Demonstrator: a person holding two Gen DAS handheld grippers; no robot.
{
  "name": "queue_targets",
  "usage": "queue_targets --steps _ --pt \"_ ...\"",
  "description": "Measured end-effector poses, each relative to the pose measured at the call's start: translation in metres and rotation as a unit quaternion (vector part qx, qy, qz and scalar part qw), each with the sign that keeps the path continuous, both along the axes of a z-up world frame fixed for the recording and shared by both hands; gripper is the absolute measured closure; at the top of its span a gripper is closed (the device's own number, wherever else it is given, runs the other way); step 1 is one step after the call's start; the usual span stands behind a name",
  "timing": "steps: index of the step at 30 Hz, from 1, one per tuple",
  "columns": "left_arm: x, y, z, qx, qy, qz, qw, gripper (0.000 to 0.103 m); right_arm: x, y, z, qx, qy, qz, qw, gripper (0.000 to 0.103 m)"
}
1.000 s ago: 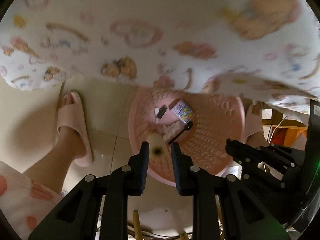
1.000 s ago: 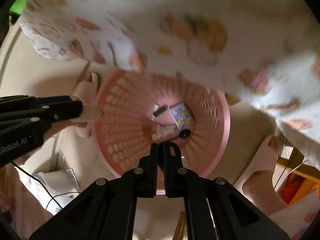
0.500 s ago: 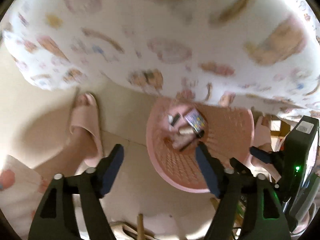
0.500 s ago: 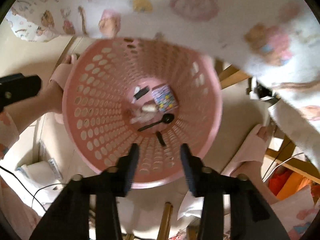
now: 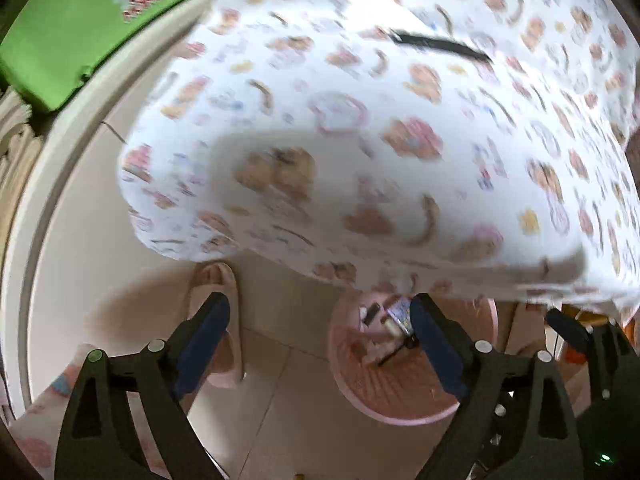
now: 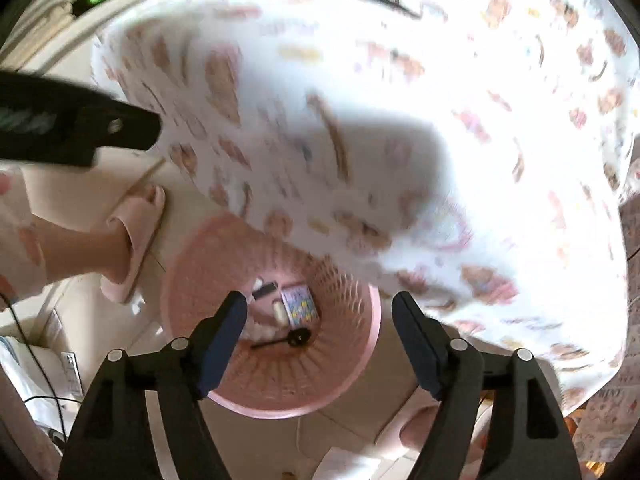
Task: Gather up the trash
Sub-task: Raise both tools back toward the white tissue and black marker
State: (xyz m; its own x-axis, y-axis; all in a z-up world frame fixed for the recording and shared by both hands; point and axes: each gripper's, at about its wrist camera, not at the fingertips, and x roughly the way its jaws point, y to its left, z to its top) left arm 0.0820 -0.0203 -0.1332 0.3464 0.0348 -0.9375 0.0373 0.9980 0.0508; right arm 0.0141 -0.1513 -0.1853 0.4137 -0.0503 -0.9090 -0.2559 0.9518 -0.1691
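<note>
Pink perforated basket (image 6: 172,280), white cartoon-print tablecloth (image 5: 400,160), pink slipper (image 6: 136,220), green board (image 5: 80,32).

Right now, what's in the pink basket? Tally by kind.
In the pink basket, right wrist view:
Black spoon: 1
Colourful printed packet: 1
Small black wrapper: 1
Cream roll-shaped piece: 1
Crumpled pale scrap: 1
Total: 5

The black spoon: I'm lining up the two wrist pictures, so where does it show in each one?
Left wrist: the black spoon lies in the pink basket, lower right of centre, beside the right finger of the left gripper.
Right wrist: black spoon low centre, between the fingers of the right gripper.
Shared landmark: the colourful patterned packet just above the spoon.
</note>
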Motion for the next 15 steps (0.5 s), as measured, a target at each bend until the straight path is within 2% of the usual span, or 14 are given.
queue_targets --steps 6,12,15 --pt "0.005 0.018 0.023 -0.013 -0.030 0.013 0.9994 0.013 0.003 -0.006 0.030 0.018 -0.035 -0.011 0.999 0.025" --pt "0.000 0.015 0.042 0.004 -0.068 -0.004 0.9976 0.011 0.008 -0.019 0.054 0.029 -0.068 -0.033 0.997 0.025" --pt "-0.002 0.013 0.050 -0.008 -0.075 -0.009 0.9971 0.011 0.005 -0.024 0.065 0.055 -0.069 -0.036 0.995 0.025"
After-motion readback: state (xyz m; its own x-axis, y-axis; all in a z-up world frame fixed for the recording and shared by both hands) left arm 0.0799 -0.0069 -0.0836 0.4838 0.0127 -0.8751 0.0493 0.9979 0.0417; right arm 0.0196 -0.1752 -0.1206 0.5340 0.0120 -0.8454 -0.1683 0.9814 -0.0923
